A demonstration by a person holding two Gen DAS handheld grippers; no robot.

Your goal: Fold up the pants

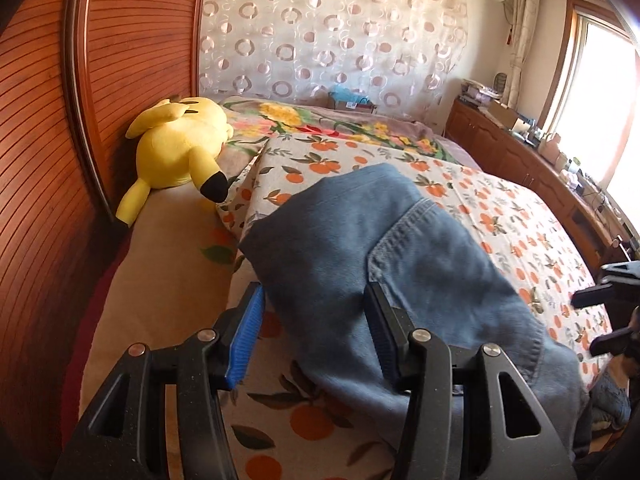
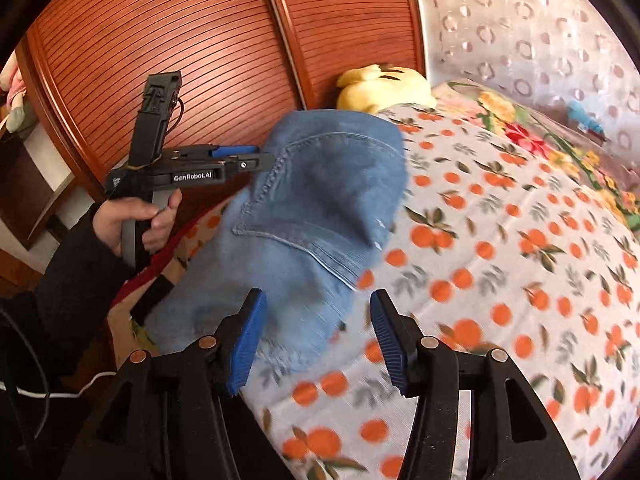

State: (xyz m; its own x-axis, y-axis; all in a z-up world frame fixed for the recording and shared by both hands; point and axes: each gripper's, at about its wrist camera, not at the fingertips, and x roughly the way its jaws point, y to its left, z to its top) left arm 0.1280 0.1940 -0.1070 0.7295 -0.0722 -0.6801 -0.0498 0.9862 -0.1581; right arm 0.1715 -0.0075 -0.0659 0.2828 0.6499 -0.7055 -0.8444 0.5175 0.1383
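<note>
Blue denim pants lie folded in a bundle on the orange-print bedspread, back pocket up. My left gripper is open, its blue pads either side of the bundle's near edge, holding nothing. In the right wrist view the pants lie ahead, and my right gripper is open over their near corner, empty. The left gripper shows there from the side, held by a hand at the pants' left edge. The right gripper's fingers show at the right edge of the left wrist view.
A yellow plush toy lies at the head of the bed by the wooden slatted wall. A floral blanket lies behind. A wooden cabinet with clutter runs under the window at right.
</note>
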